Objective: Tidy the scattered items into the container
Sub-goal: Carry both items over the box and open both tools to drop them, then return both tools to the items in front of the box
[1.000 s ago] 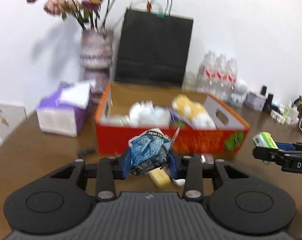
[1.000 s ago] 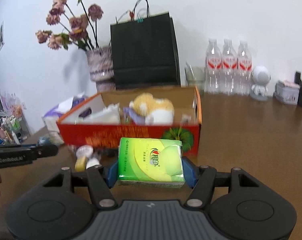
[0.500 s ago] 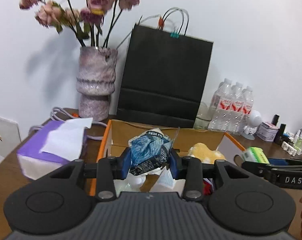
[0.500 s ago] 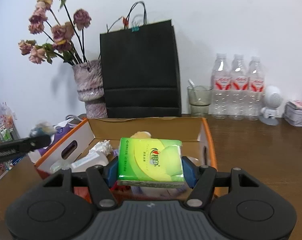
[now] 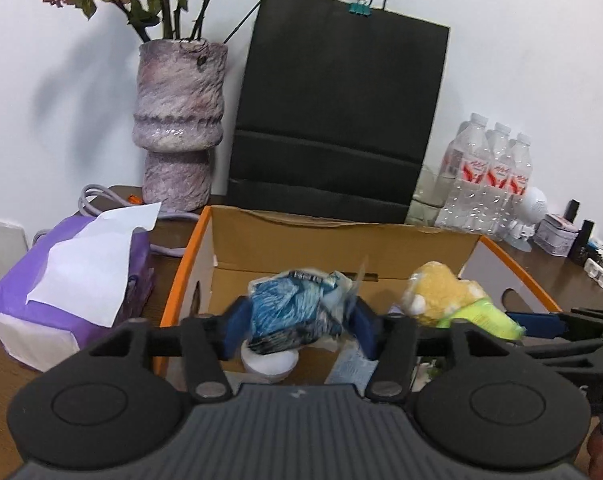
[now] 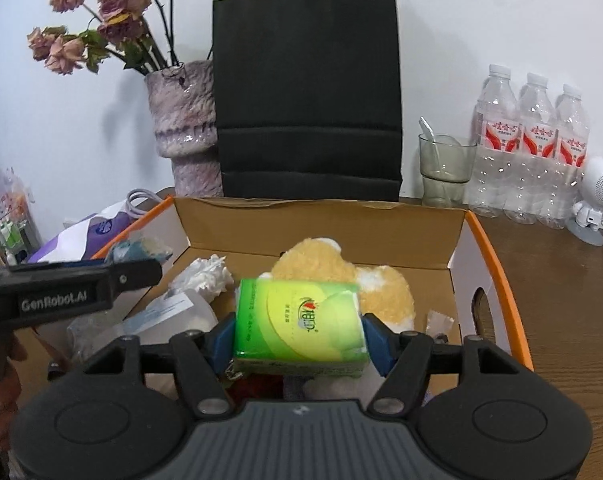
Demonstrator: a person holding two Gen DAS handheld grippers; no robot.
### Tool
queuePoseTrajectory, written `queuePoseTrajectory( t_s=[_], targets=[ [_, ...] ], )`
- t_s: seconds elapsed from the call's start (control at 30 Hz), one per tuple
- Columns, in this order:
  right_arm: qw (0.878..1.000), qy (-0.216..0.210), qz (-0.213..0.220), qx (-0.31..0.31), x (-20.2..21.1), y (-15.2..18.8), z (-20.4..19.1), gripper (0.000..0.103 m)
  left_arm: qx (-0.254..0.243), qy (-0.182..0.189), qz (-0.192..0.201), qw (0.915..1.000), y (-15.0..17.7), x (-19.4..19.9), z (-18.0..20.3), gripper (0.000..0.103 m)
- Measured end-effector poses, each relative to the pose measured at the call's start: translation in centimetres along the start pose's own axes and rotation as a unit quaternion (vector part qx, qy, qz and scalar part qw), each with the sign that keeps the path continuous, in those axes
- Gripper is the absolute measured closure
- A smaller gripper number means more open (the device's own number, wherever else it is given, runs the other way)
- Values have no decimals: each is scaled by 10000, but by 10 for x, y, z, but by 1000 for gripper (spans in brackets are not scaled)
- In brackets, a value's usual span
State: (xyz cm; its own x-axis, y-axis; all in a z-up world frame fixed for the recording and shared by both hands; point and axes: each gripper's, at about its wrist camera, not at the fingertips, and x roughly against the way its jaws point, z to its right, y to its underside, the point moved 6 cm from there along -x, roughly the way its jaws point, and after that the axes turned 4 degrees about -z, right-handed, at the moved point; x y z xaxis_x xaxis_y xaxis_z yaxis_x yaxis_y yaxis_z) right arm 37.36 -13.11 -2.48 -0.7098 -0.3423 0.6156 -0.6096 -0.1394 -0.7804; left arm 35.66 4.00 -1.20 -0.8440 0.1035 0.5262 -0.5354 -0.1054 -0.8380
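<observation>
left gripper [image 5: 297, 330]: black body, blue pads, silver screws
right gripper [image 6: 299, 338]: same build (the left's side reads "GenRobot.AI")

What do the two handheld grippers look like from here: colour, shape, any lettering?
Both are matte black plastic. The left gripper and right gripper each have a ribbed grey body, two round discs, silver rivets on angular linkage arms, and blue pads. The left one's side reads "GenRobot.AI" in pale letters in the right wrist view. No cables or sleeves show.
</observation>
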Motion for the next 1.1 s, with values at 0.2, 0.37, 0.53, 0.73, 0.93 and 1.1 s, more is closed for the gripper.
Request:
queuePoseTrajectory(
  t_s=[0.2, 0.37, 0.53, 0.73, 0.93, 1.1],
  targets=[
    [9999, 5, 157, -52, 15, -4, 5, 0, -136, -223, 294, 9992, -7, 14, 3, 0],
    [9997, 121, 194, -122, 21, -7, 14, 0, -144, -212, 329, 9991, -9, 19, 5, 0],
    [9996, 147, 200, -146, 24, -7, 17, 0, -161, -203, 334, 9991, -9, 21, 7, 0],
    [9990, 160, 392, -148, 37, -10, 17, 0, -126, -134, 524, 9985, -15, 36, 6, 0],
    [9978, 2, 666, -75, 65, -8, 16, 0, -94, -102, 783, 9968, -18, 70, -8, 0],
    [9973, 61, 724, 84, 89, 7, 17, 0, -197, -471, 781, 9956, -5, 92, -35, 0]
  ],
)
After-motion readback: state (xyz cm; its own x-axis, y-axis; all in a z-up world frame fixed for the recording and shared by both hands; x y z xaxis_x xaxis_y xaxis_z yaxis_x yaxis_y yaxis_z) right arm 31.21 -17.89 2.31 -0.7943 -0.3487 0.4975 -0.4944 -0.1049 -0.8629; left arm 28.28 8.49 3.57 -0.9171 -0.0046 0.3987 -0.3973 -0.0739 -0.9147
